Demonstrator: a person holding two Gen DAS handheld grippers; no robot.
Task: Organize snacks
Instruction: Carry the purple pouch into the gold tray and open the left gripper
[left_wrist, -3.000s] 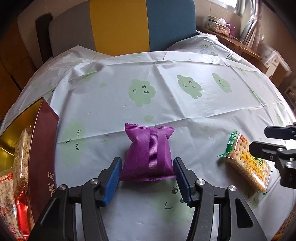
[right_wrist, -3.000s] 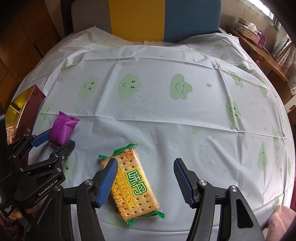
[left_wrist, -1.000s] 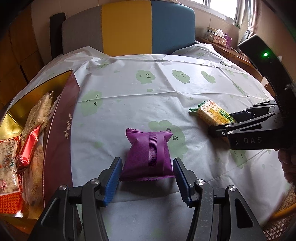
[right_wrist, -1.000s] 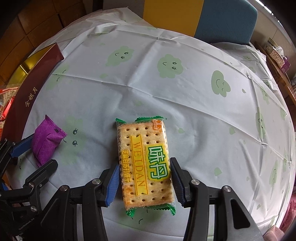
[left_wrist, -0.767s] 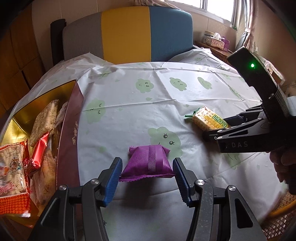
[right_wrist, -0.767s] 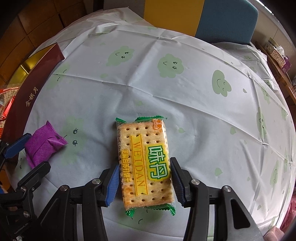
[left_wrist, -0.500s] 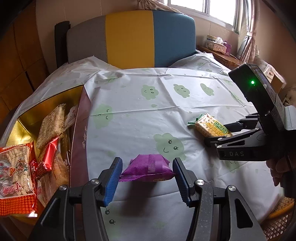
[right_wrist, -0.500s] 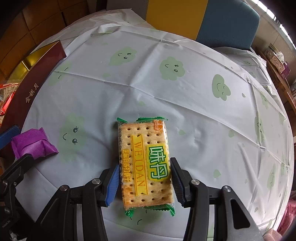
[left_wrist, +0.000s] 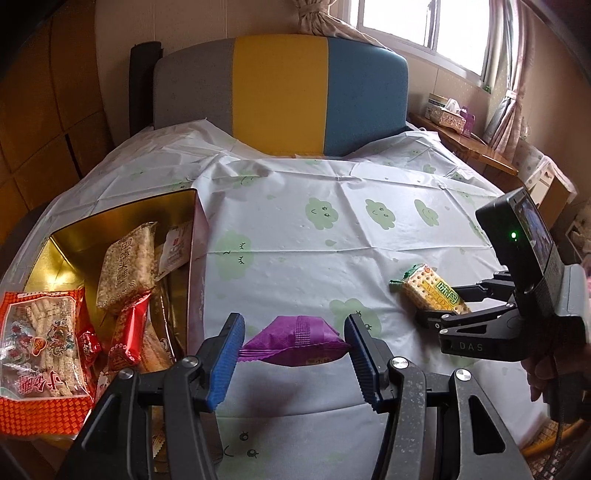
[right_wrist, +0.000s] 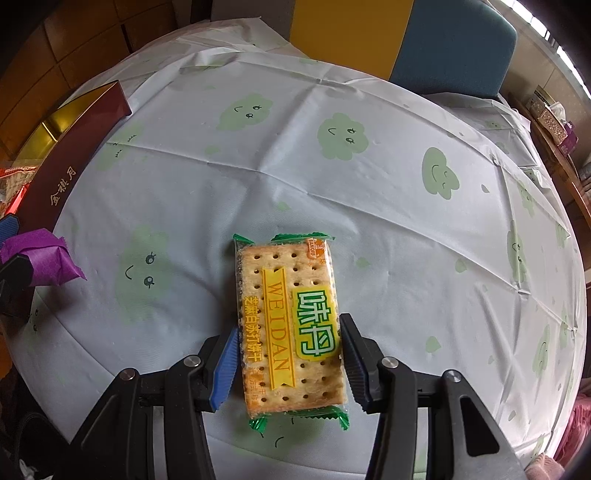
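**Purple packet lifted, crackers clamped**

Purple snack packet hangs pinched between your left gripper pads, clear of the cloud-print tablecloth; the gold-lined box of snacks sits at ten o'clock; your right gripper is clamped on the cracker pack, which lies on the cloth at the packet's three o'clock.

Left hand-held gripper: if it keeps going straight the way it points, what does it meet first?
Probably the bare tablecloth just beyond the purple snack packet held in the left hand-held gripper; depth is unclear.
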